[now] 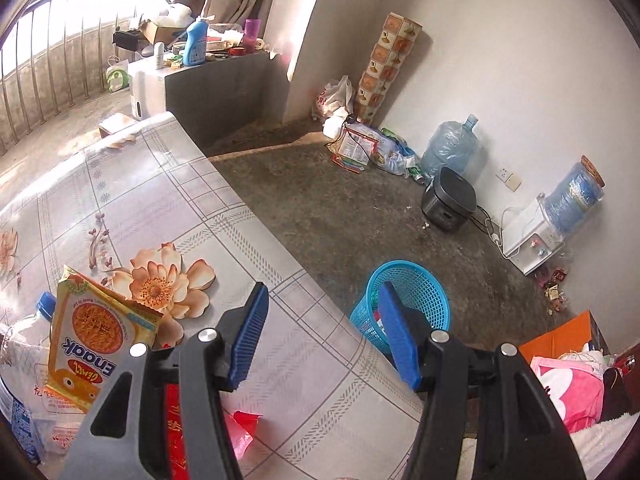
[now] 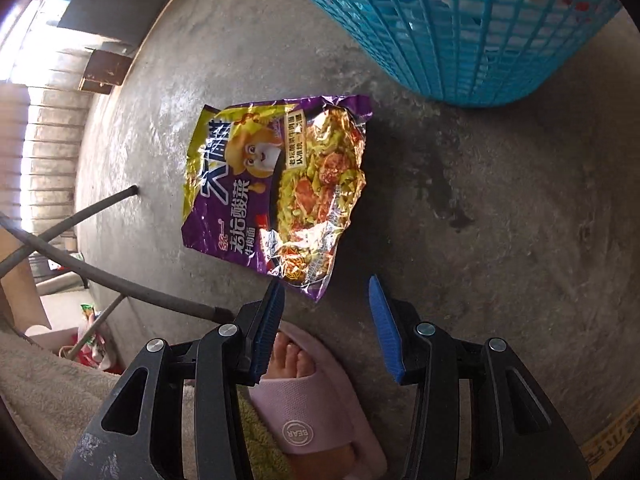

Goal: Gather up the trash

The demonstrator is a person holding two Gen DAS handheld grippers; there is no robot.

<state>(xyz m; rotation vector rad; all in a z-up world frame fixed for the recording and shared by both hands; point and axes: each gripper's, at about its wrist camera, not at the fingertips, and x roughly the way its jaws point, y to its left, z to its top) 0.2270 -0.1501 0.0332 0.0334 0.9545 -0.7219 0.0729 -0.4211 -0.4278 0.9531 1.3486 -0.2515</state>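
Note:
A crumpled purple and yellow noodle wrapper [image 2: 276, 192] lies flat on the concrete floor, just ahead of my right gripper [image 2: 326, 288], which is open and empty above its near corner. The blue mesh trash basket [image 2: 460, 28] stands just beyond the wrapper; it also shows in the left wrist view [image 1: 404, 300] on the floor beside the table. My left gripper [image 1: 322, 300] is open and empty above the table's edge. A yellow Enaak snack packet [image 1: 96, 336] and a plastic bottle [image 1: 24, 372] stand on the table at the left. Red scraps [image 1: 240, 432] lie under the left gripper.
The table [image 1: 160, 184] has a floral cloth. A black rice cooker [image 1: 450, 200], water jugs [image 1: 450, 148] and loose litter [image 1: 368, 148] sit along the far wall. A foot in a pink slipper [image 2: 308, 400] and metal table legs [image 2: 100, 276] are close to the right gripper.

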